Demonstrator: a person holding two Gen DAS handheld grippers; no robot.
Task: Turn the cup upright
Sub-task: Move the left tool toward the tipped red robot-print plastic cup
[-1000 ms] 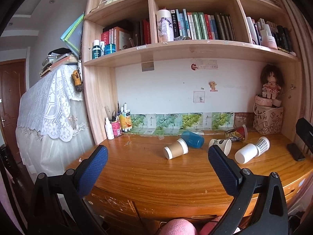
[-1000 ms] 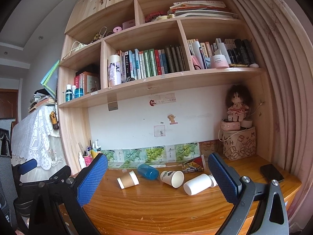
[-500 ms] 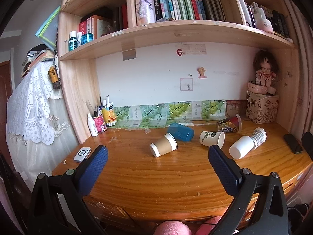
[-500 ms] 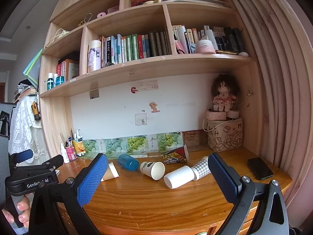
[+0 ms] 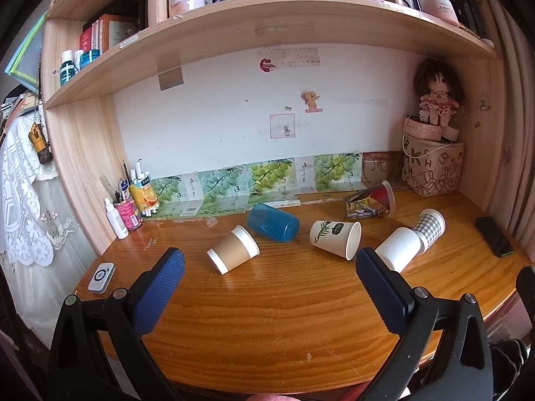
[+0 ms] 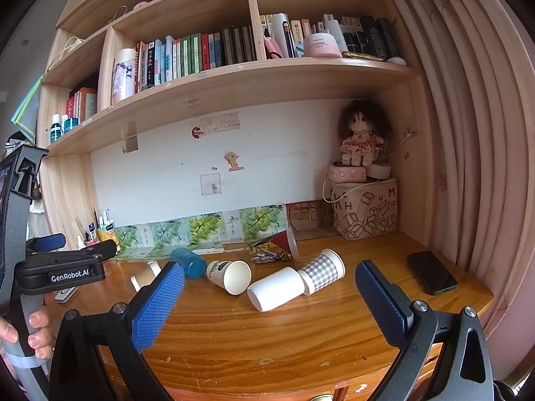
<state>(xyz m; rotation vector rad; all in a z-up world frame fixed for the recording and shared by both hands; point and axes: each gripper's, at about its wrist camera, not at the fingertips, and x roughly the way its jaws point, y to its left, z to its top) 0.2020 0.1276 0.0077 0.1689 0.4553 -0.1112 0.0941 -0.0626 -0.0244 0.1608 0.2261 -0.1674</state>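
**Six cups lie on their sides, both grippers wait empty**

On the wooden desk (image 5: 267, 317) six cups lie on their sides, none upright. From the left wrist view they are, left to right: a brown paper cup (image 5: 233, 249), a blue plastic cup (image 5: 273, 223), a white cup with a leaf print (image 5: 335, 238), a printed dark cup (image 5: 369, 201) near the back wall, a plain white cup (image 5: 398, 249), and a checked cup (image 5: 429, 227) that touches the plain white one. A phone (image 5: 494, 236) lies at the right edge of the desk.

The left gripper (image 5: 267, 264) has its fingers spread wide and holds nothing; the brown cup is the nearest one ahead of it. The right gripper (image 6: 269, 279) is also spread wide and empty, and the plain white cup (image 6: 277, 288) lies just in front of it.

I judge the paper cups to be very light and soft: a strong squeeze will dent the wall, and a push will make them roll away. The best hold is probably across the middle of the body, with gentle pressure. The rim is stiffer but rounder. The blue cup looks harder and more slippery.
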